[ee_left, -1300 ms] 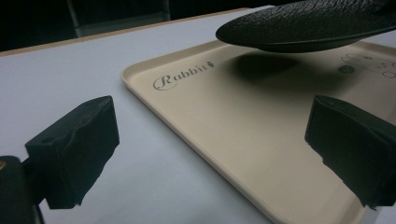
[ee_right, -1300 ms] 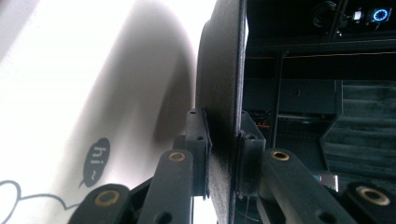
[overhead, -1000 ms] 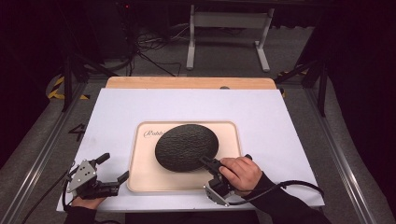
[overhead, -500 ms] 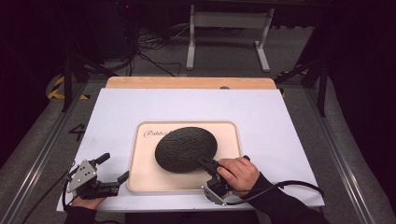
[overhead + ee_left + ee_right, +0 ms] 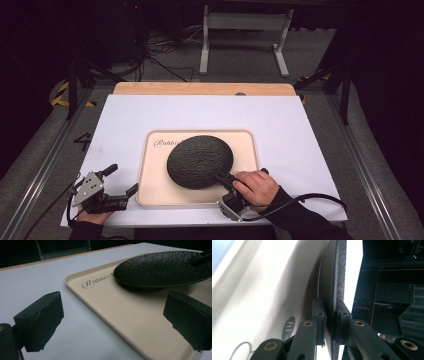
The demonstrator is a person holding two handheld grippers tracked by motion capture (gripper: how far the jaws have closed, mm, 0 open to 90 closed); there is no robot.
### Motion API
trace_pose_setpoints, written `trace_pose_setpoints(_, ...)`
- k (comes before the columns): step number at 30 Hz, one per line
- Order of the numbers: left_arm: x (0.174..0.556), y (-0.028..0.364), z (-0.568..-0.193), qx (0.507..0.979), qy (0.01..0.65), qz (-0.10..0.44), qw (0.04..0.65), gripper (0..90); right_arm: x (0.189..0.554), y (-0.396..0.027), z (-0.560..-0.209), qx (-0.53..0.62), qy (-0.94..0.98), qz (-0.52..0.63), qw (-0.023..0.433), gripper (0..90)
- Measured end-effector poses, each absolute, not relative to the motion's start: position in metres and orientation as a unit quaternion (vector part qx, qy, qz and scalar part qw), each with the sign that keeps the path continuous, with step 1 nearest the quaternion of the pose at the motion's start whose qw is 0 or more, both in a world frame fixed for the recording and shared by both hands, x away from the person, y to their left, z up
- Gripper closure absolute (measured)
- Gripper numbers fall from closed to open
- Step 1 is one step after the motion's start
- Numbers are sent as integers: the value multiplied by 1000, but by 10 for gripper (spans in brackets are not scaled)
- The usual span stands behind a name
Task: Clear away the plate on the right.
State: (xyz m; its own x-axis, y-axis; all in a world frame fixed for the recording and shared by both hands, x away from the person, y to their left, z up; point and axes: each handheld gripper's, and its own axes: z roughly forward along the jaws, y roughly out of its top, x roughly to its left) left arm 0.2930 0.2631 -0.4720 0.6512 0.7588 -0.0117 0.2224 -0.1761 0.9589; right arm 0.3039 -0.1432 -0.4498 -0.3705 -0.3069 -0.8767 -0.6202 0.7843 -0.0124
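- Centrally placed: cream tray (image 5: 150, 192) on white table cover (image 5: 300, 130), script lettering "Rabbit" along far-left rim.
- Resting over tray's middle: black textured plate (image 5: 199, 161), round, pebbled surface; near-right edge lifted slightly, shadow beneath seen in left gripper view (image 5: 160, 267).
- Clamped on plate's near-right rim: right gripper (image 5: 223, 178), hand (image 5: 256, 187) wrapped over its body, cable trailing off to the right.
- Right gripper view: gripper (image 5: 330, 322) turned on its side, one jaw under the plate (image 5: 338, 277), one over, rim pinched between pads; jaws lately closing a touch further on that rim.
- Off tray's near-left corner: left gripper (image 5: 121, 180) low over the table cover, held from below by left hand (image 5: 92, 217).
- Left gripper view: jaws spread wide, nothing between pads; tray edge (image 5: 105, 307) running diagonally between them, one pad over the cover, other over the tray.
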Motion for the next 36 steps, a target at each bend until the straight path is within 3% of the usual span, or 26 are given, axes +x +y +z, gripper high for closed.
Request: trace_pose_setpoints(36,293,263,-472,726,337,243,547,39,293,-150,-453,-267,850,182,416,679)
